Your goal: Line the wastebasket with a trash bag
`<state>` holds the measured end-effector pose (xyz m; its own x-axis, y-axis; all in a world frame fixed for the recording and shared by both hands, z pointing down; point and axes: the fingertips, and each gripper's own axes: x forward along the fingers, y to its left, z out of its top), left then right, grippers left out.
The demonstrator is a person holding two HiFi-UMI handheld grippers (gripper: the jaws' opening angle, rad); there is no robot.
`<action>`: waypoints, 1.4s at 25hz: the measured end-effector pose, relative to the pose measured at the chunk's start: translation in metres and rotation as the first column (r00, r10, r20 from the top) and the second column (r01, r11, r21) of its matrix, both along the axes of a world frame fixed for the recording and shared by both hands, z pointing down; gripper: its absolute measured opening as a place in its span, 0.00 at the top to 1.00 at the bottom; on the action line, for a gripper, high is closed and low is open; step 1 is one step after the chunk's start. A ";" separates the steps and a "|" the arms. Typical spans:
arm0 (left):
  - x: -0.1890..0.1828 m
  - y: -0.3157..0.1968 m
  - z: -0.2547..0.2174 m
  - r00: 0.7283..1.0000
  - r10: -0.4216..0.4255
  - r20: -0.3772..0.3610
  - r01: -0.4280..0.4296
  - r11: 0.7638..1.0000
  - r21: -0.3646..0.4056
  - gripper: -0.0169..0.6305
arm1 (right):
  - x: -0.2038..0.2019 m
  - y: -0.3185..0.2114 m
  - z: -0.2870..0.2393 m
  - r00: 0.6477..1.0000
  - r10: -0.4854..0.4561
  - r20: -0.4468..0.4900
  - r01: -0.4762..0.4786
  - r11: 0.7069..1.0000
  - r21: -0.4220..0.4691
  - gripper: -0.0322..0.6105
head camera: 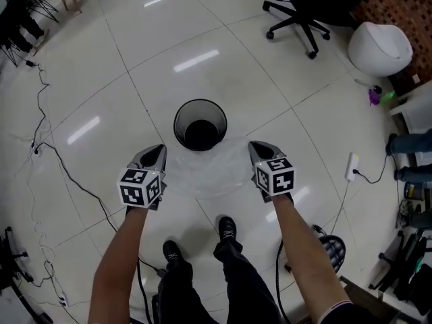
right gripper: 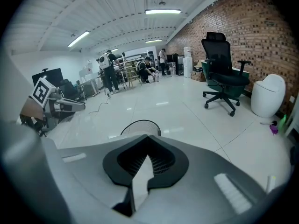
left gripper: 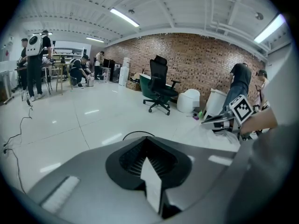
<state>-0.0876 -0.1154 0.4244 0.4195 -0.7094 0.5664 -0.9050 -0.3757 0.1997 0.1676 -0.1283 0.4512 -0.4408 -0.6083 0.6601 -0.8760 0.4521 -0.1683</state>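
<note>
A black mesh wastebasket (head camera: pixel 200 125) stands open on the white tile floor just ahead of me. A clear trash bag (head camera: pixel 206 171) hangs stretched between both grippers, just short of the basket. My left gripper (head camera: pixel 158 152) is shut on the bag's left edge and my right gripper (head camera: pixel 257 148) on its right edge. In the left gripper view a strip of film (left gripper: pixel 152 181) sits pinched in the jaws, with the basket's rim (left gripper: pixel 138 134) beyond. The right gripper view shows film (right gripper: pixel 140 178) pinched likewise, short of the basket (right gripper: pixel 140 125).
A black office chair (head camera: pixel 297 12) and a white round bin (head camera: pixel 379 46) stand at the far right. Cables (head camera: pixel 40 140) trail along the left floor; a power strip (head camera: pixel 351 166) lies at the right. My shoes (head camera: pixel 226 228) are below the bag. People work at the far benches (left gripper: pixel 35 64).
</note>
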 end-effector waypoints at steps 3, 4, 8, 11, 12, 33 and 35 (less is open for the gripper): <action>0.005 -0.009 0.006 1.000 -0.021 0.020 0.022 1.000 -0.009 0.96 | 0.006 -0.012 0.006 1.000 -0.010 0.014 0.010 1.000 -0.007 0.95; 0.007 -0.012 0.007 0.999 -0.029 0.027 0.030 0.999 -0.012 0.96 | 0.007 -0.017 0.008 1.000 -0.017 0.019 0.017 1.000 -0.009 0.95; 0.013 -0.023 0.015 0.997 -0.065 0.044 0.065 0.998 -0.017 0.96 | 0.017 -0.034 0.016 0.999 -0.044 0.019 0.045 0.999 -0.015 0.95; 0.008 -0.032 0.021 0.995 -0.094 0.046 0.094 0.995 -0.018 0.96 | 0.019 -0.045 0.022 0.998 -0.058 0.016 0.058 0.998 -0.017 0.95; 0.006 -0.034 0.022 0.994 -0.101 0.046 0.102 0.995 -0.019 0.96 | 0.019 -0.049 0.024 0.998 -0.063 0.014 0.063 0.998 -0.020 0.95; -0.054 -0.131 0.045 0.992 -0.114 0.048 0.115 0.993 -0.014 0.96 | -0.021 -0.140 0.036 1.000 -0.025 -0.009 0.025 1.000 -0.010 0.95; -0.057 -0.147 0.034 0.994 -0.104 0.037 0.104 0.995 -0.001 0.96 | -0.030 -0.152 0.026 1.000 -0.018 -0.005 0.018 1.000 0.003 0.95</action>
